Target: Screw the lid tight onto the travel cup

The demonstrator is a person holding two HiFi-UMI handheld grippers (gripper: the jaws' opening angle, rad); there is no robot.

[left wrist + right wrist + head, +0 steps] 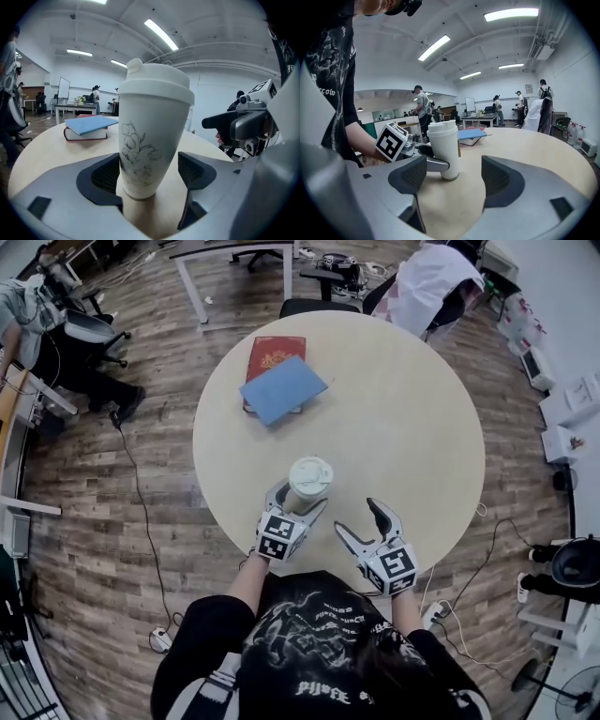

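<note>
A white travel cup (307,487) with a line drawing of flowers (140,150) stands upright on the round beige table (412,418), near its front edge. Its white lid (157,84) sits on top. My left gripper (298,499) is open with its jaws round the lower part of the cup (149,169); a gap shows at the right pad (192,171). My right gripper (358,517) stands open just right of the cup, apart from it, with nothing between its jaws (453,177). In the right gripper view the cup (444,147) is ahead and slightly left.
A blue book (282,388) lies on a red book (275,354) at the table's far left. A black chair (319,306) and a chair draped in white cloth (427,282) stand behind the table. Cables run over the wooden floor (141,512). People sit and stand at far desks.
</note>
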